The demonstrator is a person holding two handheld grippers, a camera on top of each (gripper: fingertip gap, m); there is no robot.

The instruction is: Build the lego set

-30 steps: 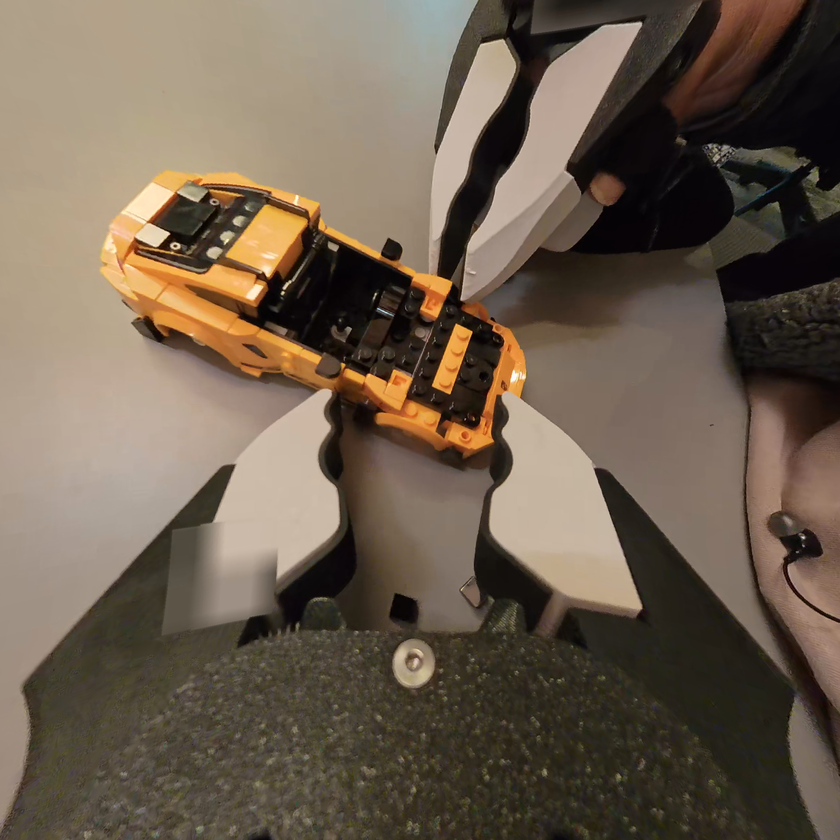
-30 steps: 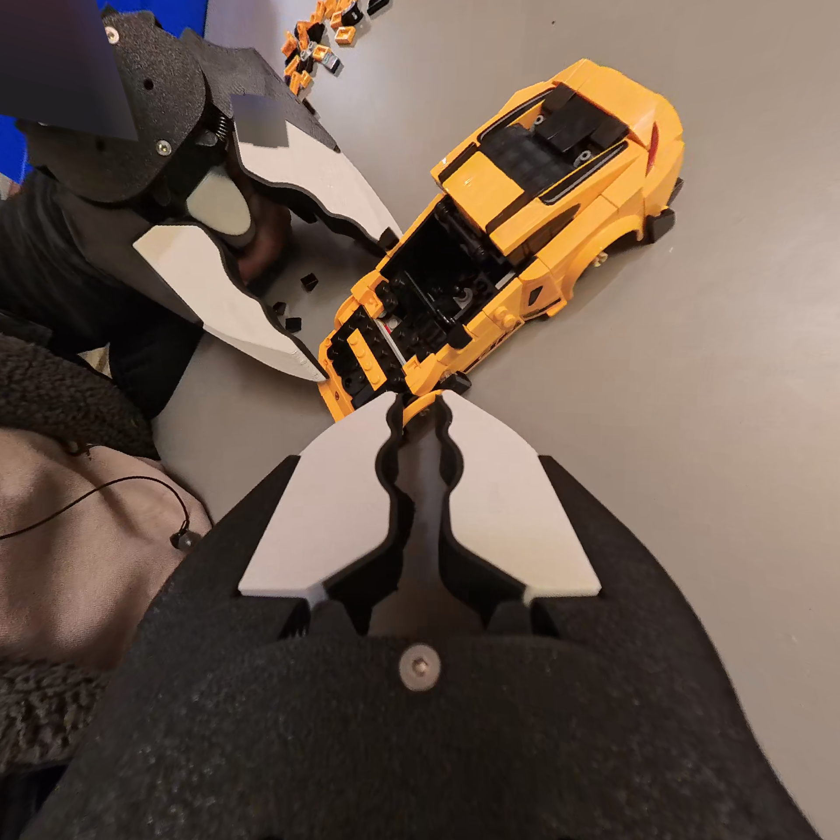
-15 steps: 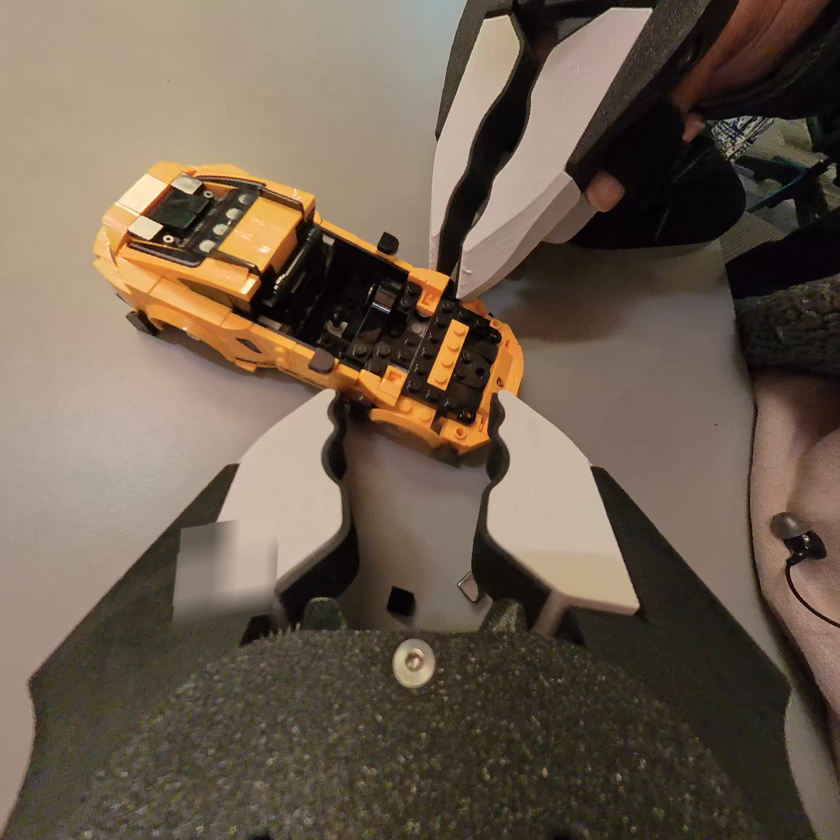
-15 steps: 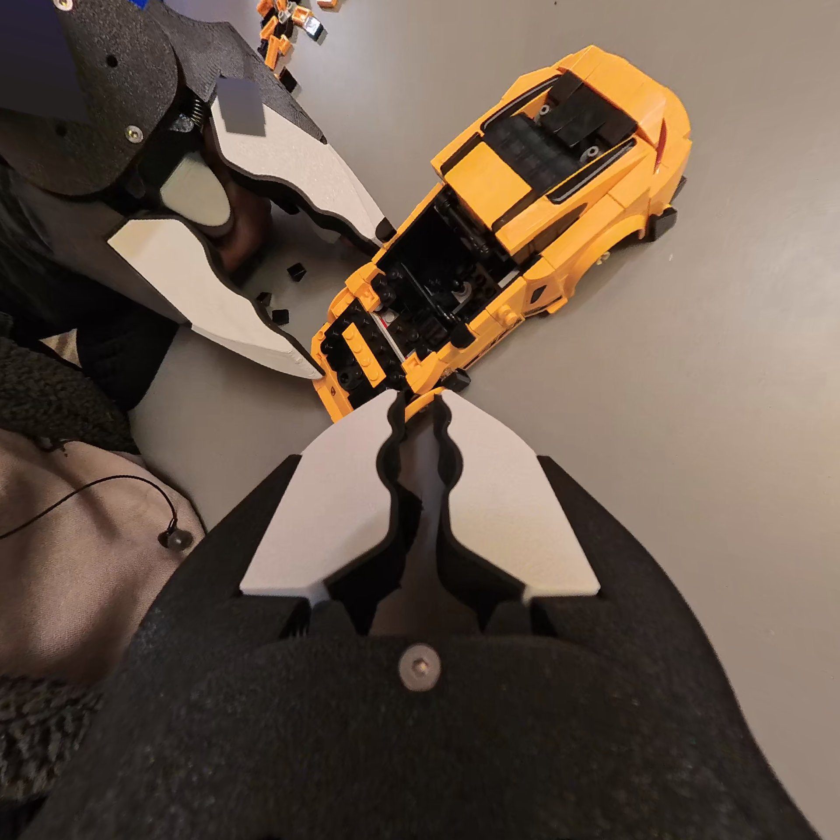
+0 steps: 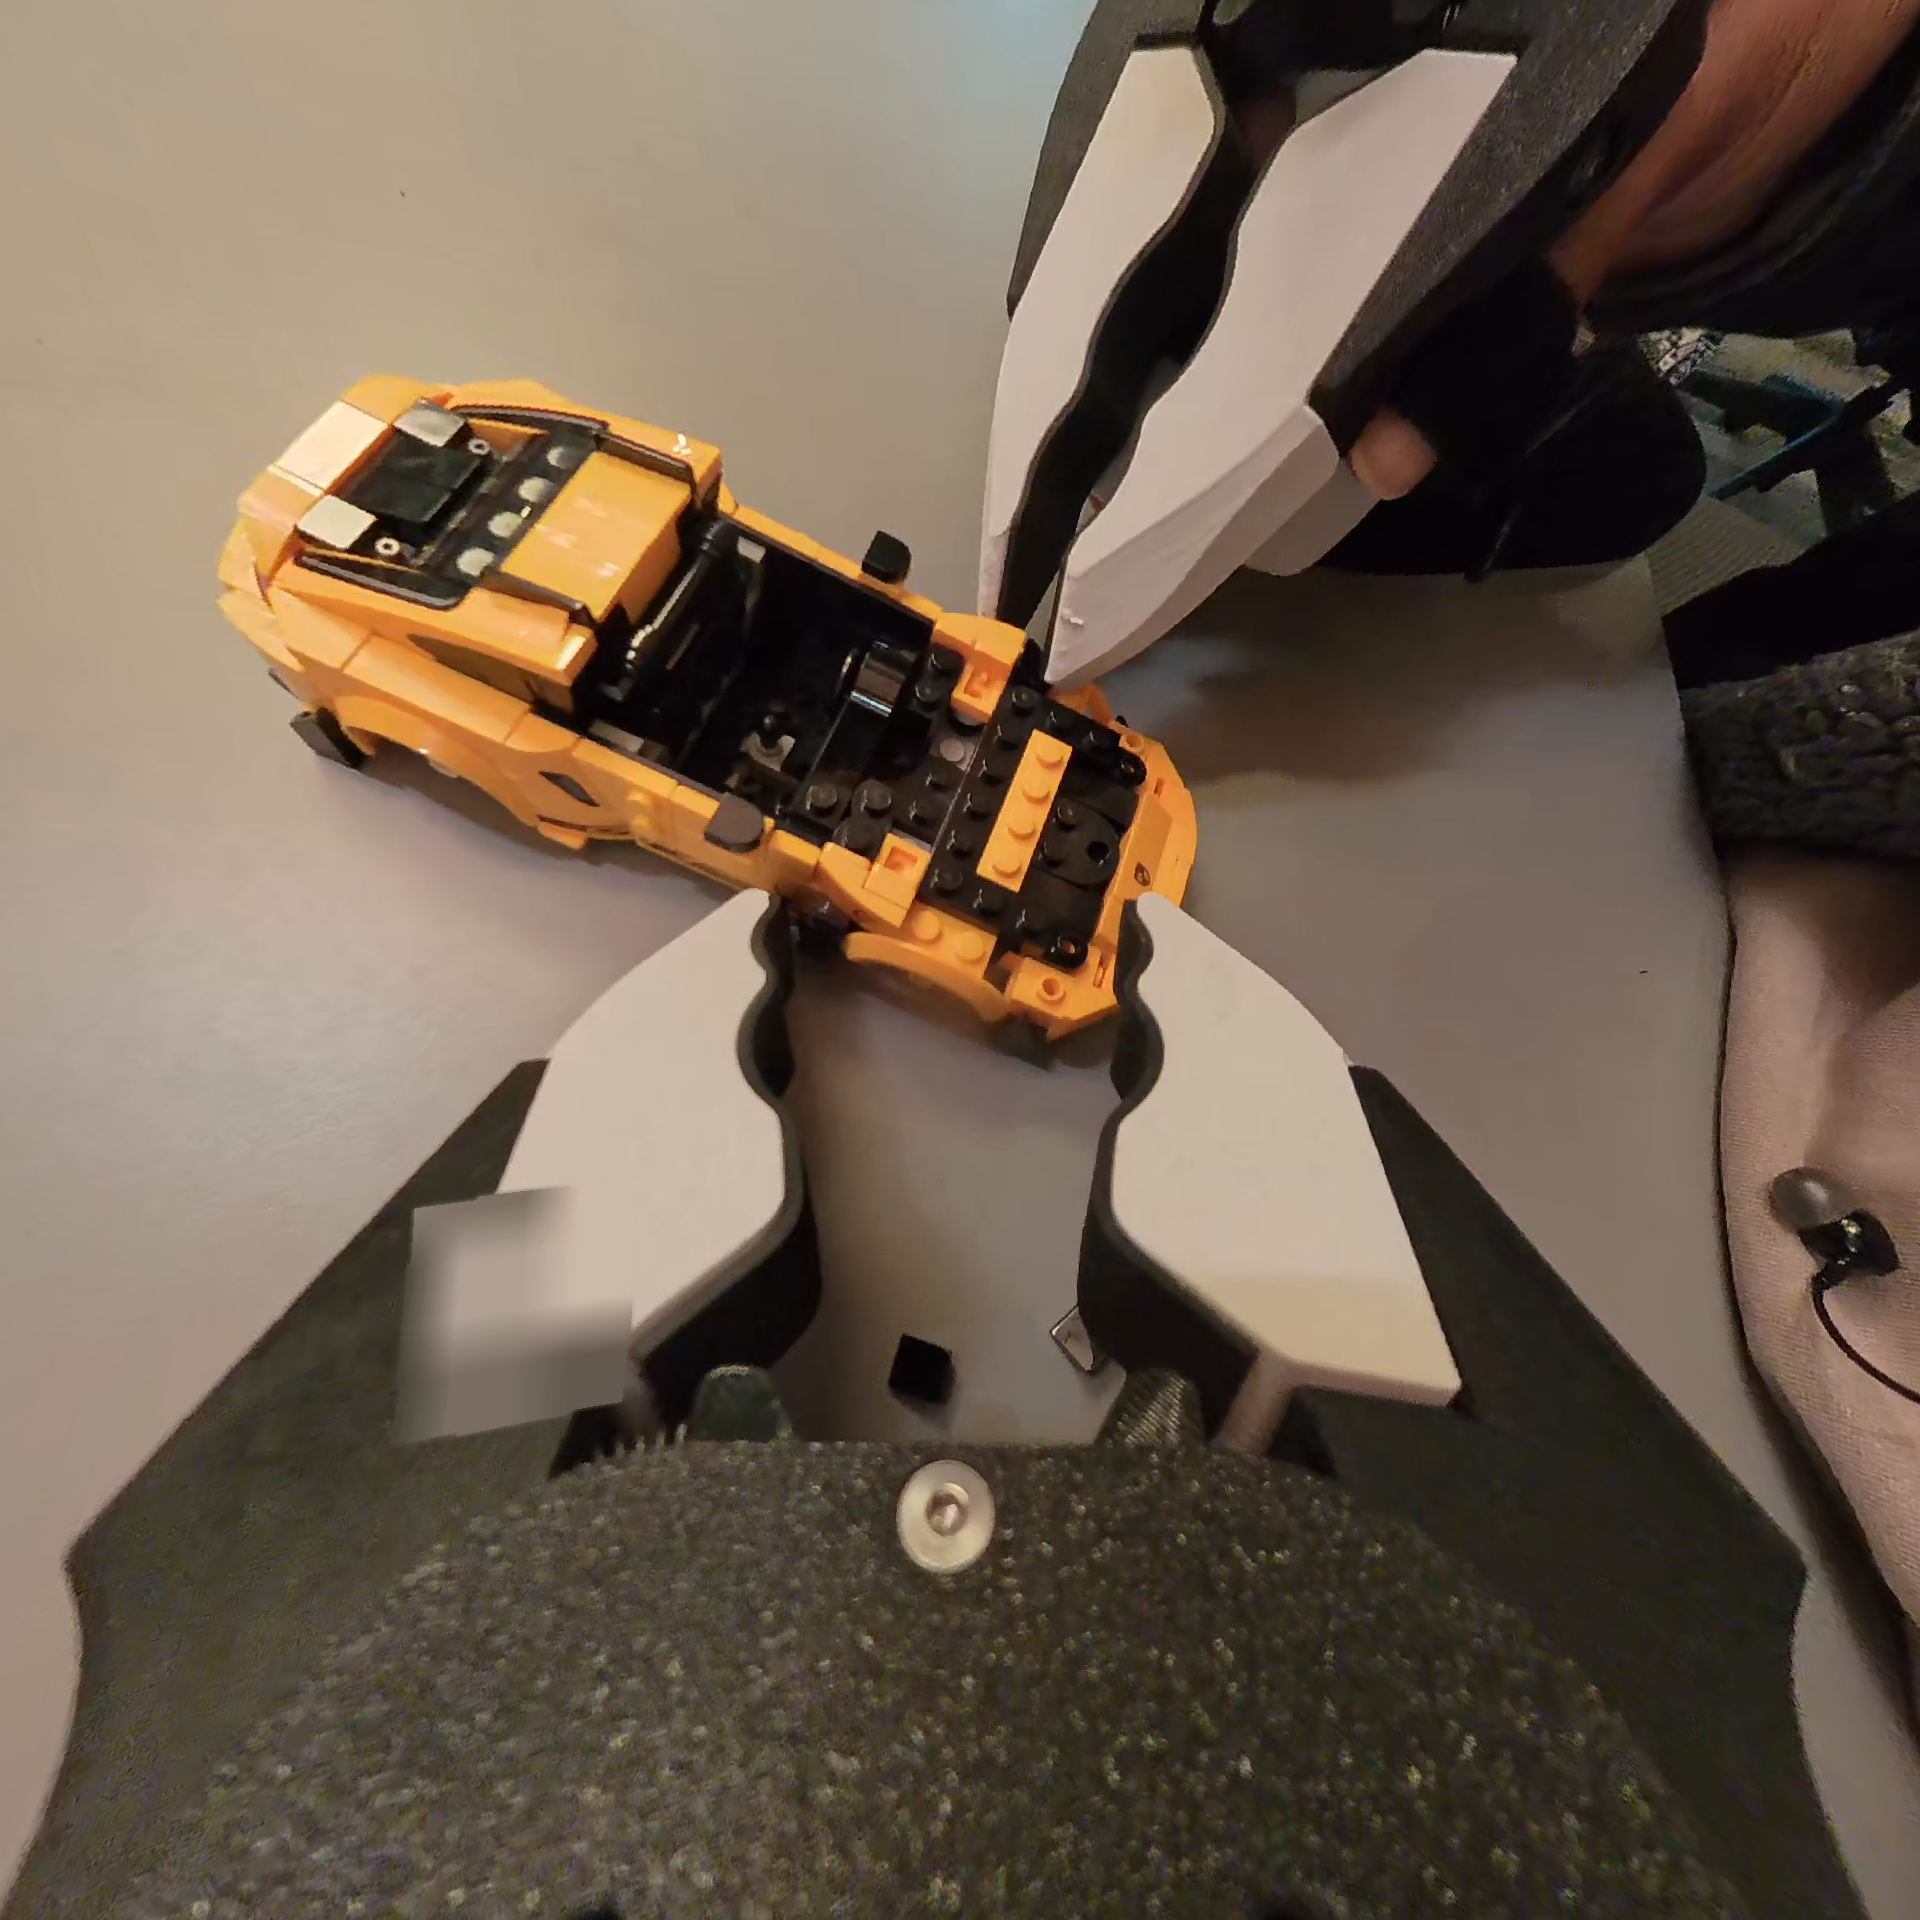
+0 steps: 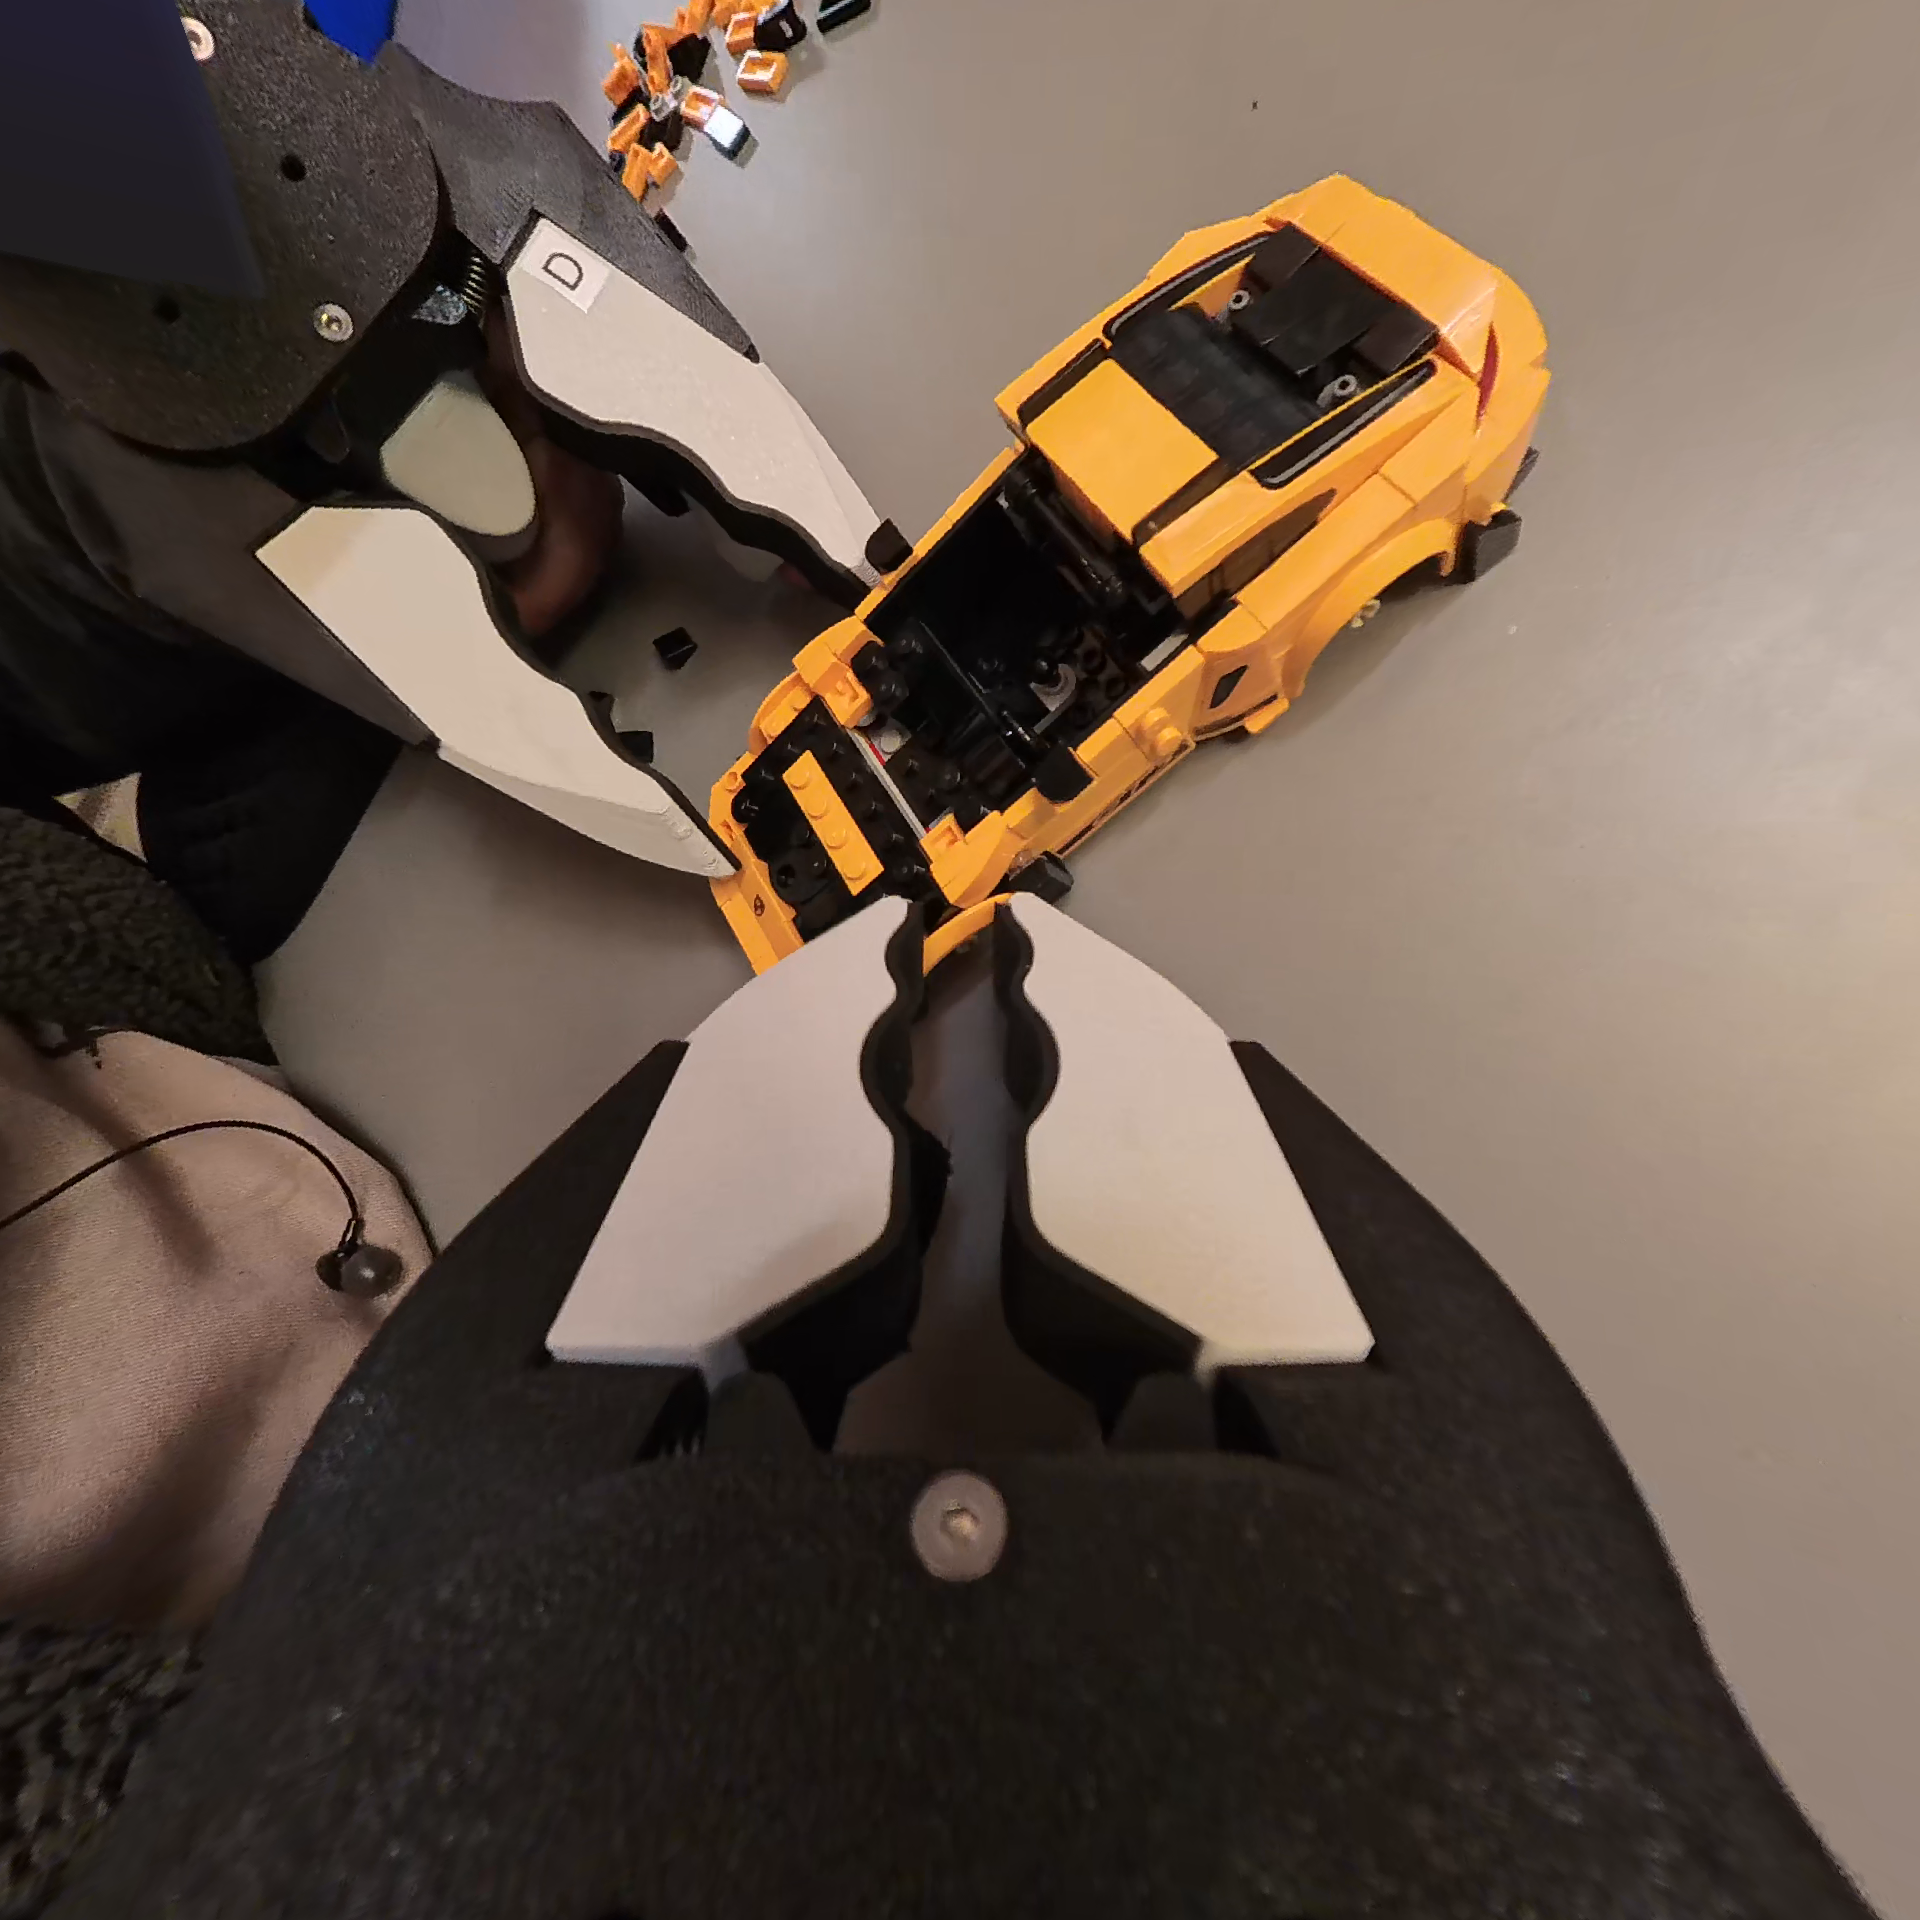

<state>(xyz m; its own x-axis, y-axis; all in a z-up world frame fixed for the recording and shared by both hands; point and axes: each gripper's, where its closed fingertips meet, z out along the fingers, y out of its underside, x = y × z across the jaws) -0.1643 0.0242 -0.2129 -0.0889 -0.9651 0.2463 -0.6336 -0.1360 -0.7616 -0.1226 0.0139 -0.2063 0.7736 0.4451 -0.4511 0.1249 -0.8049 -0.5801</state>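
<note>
1. The left gripper (image 5: 951,914), grey-fingered on a black printed body, has its jaws spread wide around the nose of the orange-and-black brick-built sports car (image 5: 665,665). Both tips sit at the nose corners; real contact can't be confirmed. It looks like a brace, not a clamp.
2. The right gripper (image 6: 951,914) has its jaws nearly closed, with a narrow gap left. The tips sit at the car's front corner over an orange edge. Whether they pinch anything can't be told from either view.
3. The car sits on the grey matte tabletop (image 5: 260,1039) between both grippers, with the roof section open and bare black studs on the hood.
4. Step in hand, as a judgement: seating or adjusting a small part at the front corner. To do it well, the left gripper holds the nose square, the right presses straight down onto the studs without twisting, and the chassis stays flat on the table.
5. Loose parts: small black pieces (image 6: 673,646) beside the nose, and a pile of orange and black bricks (image 6: 686,73) further off.
6. Writing: a white sticker (image 6: 564,270) with one character sits on the left gripper's finger, and a tiny emblem on the car's nose is unreadable.
</note>
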